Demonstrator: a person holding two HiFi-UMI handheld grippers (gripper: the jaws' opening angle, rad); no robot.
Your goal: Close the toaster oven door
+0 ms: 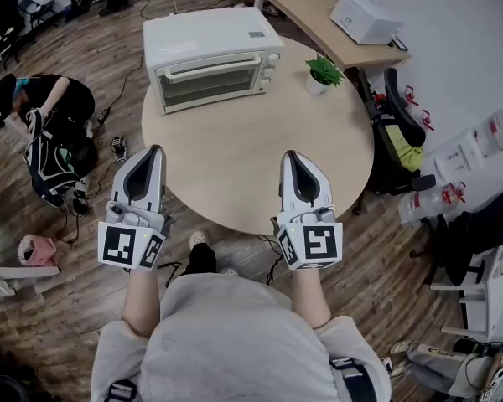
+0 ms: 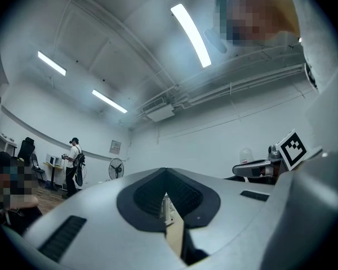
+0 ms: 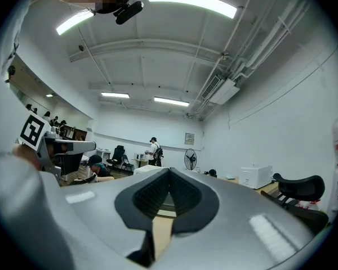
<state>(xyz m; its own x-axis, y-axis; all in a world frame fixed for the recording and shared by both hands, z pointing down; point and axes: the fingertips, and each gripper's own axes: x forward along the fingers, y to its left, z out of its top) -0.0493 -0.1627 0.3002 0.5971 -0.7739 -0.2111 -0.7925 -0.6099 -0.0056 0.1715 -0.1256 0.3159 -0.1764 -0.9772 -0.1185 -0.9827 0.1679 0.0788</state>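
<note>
A white toaster oven (image 1: 211, 57) stands at the far side of the round wooden table (image 1: 235, 170), its glass door upright against the front and its handle (image 1: 211, 68) along the top. My left gripper (image 1: 156, 150) hovers over the table's near left edge, well short of the oven, jaws together with nothing between them. My right gripper (image 1: 291, 155) is level with it over the near right edge, likewise shut and empty. In the left gripper view the left gripper (image 2: 166, 194) shows only a thin slit. In the right gripper view the right gripper (image 3: 169, 185) points toward the oven's top (image 3: 147, 169).
A small potted plant (image 1: 324, 74) sits on the table right of the oven. Behind it is a desk with a white box (image 1: 365, 17), and a black office chair (image 1: 400, 126) is at the right. A person (image 1: 52, 99) crouches on the floor at left among bags and cables.
</note>
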